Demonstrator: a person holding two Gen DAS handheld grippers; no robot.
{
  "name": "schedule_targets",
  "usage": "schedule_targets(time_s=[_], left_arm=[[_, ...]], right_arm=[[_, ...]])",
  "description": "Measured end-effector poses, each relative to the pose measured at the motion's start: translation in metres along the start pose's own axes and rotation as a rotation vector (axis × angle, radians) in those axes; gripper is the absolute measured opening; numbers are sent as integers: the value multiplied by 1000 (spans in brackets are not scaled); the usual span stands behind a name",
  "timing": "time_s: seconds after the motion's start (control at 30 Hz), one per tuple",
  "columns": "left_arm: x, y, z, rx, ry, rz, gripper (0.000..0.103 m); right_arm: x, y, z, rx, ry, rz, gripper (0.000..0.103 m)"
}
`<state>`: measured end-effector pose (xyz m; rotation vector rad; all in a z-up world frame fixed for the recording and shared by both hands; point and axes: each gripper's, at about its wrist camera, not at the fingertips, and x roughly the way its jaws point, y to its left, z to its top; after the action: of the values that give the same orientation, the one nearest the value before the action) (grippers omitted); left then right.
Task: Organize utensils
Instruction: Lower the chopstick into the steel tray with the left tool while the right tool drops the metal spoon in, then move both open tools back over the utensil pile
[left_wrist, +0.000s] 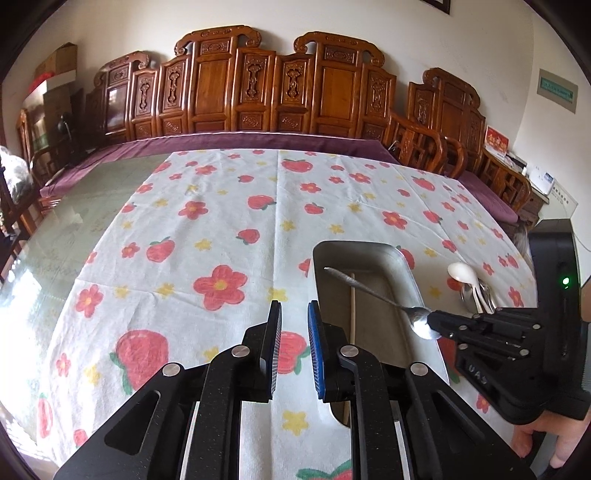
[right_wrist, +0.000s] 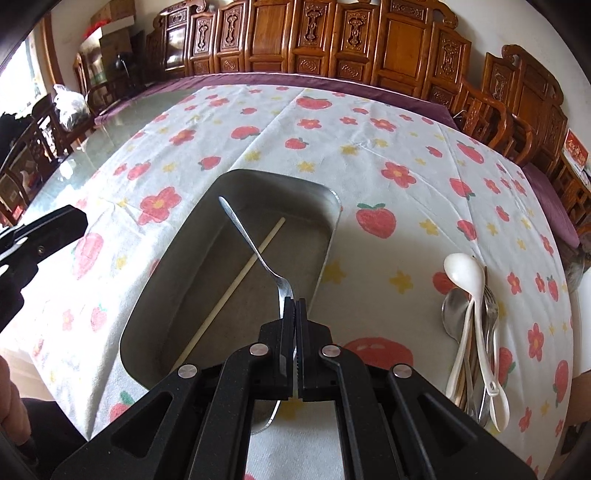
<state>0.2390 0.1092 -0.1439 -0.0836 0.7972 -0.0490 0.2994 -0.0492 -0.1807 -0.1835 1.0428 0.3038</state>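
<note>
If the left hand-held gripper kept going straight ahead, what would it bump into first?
Probably the flowered tablecloth, just left of the metal tray. Nothing lies between the left hand-held gripper and the cloth, though depth is hard to judge.

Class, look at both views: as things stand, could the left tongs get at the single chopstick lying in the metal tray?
Probably yes. The left tongs are empty, slightly open, right beside the metal tray. The chopstick lies uncovered on the floor; only the spoon in the right tongs hangs above it.
</note>
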Motion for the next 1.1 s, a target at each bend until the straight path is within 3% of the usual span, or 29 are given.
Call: schedule_targets(time_s=[0.23, 0.43, 0.6, 0.97, 1.1], left_arm=[[-1, 3, 0, -10, -6, 0, 13], [-2, 3, 0, -9, -6, 5, 13], [0, 1, 0, -5, -5, 3, 13], [6, -25, 2, 26, -4, -17, 13], [10, -43, -2, 61, 7, -37, 14]], right_arm=[[0, 13, -2, -17, -3, 50, 4], [-1, 11, -9, -3, -11, 188, 8], [-5, 13, -15, -19, -14, 245, 11], [-39, -23, -21, 18, -108, 304, 11], [-55, -53, -33, 22, -141, 257, 11]])
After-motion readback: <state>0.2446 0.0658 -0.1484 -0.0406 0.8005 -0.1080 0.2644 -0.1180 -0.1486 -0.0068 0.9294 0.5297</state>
